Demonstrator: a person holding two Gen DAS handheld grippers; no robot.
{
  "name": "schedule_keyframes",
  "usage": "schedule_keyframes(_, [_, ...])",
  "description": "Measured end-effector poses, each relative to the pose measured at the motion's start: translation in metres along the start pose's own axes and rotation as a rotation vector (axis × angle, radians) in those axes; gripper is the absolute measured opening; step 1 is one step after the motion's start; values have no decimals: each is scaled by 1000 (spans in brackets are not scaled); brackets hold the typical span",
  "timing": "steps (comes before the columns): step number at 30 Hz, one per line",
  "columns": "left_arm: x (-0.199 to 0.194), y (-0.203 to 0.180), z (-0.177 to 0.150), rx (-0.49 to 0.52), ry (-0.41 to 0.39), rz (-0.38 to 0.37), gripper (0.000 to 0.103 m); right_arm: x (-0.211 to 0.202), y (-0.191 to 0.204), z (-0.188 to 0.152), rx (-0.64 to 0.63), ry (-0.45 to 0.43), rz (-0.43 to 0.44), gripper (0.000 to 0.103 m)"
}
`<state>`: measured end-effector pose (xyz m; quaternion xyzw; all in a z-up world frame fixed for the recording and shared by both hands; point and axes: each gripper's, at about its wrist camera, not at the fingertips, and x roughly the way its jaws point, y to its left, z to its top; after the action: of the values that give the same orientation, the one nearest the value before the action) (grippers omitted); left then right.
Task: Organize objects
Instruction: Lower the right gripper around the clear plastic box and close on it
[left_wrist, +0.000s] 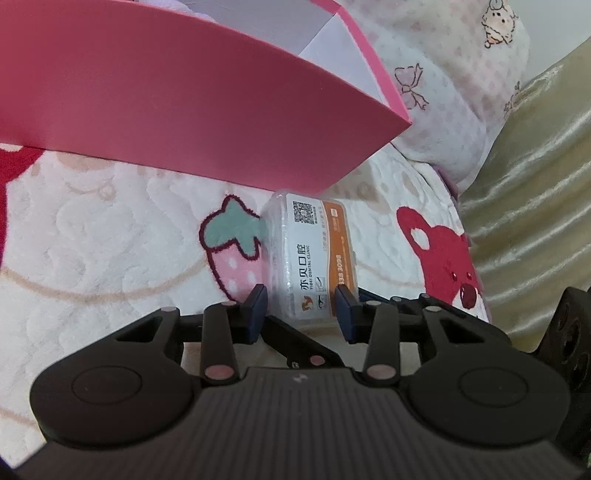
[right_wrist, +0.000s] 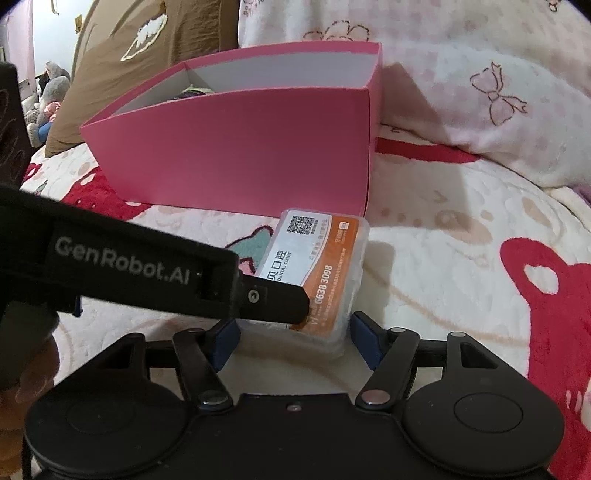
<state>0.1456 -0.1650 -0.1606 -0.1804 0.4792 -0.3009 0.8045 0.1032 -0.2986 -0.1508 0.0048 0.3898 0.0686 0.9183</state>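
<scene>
A clear plastic case with a white and orange dental clinic label (left_wrist: 310, 254) lies on the blanket against the front of a pink box (left_wrist: 177, 110). My left gripper (left_wrist: 303, 310) is open, its blue pads on either side of the case's near end. My right gripper (right_wrist: 293, 341) is also open, straddling the same case (right_wrist: 325, 269) from the near side. The left gripper's black body (right_wrist: 147, 273) crosses over the case in the right wrist view. The pink box (right_wrist: 240, 155) is open at the top, with something purple inside.
A white plush blanket with red bears (left_wrist: 447, 266) and a strawberry (left_wrist: 232, 247) covers the bed. A pale patterned pillow (right_wrist: 480, 92) lies behind the box, a brown pillow (right_wrist: 147, 48) at far left. A shiny olive cover (left_wrist: 535, 221) is at the right.
</scene>
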Motion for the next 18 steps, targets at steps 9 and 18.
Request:
schedule_keyframes(9, [-14, 2, 4, -50, 137, 70, 42, -9, 15, -1, -25, 52, 61, 70])
schedule_keyframes(18, [-17, 1, 7, 14, 171, 126, 54, -11, 16, 2, -62, 101, 134, 78])
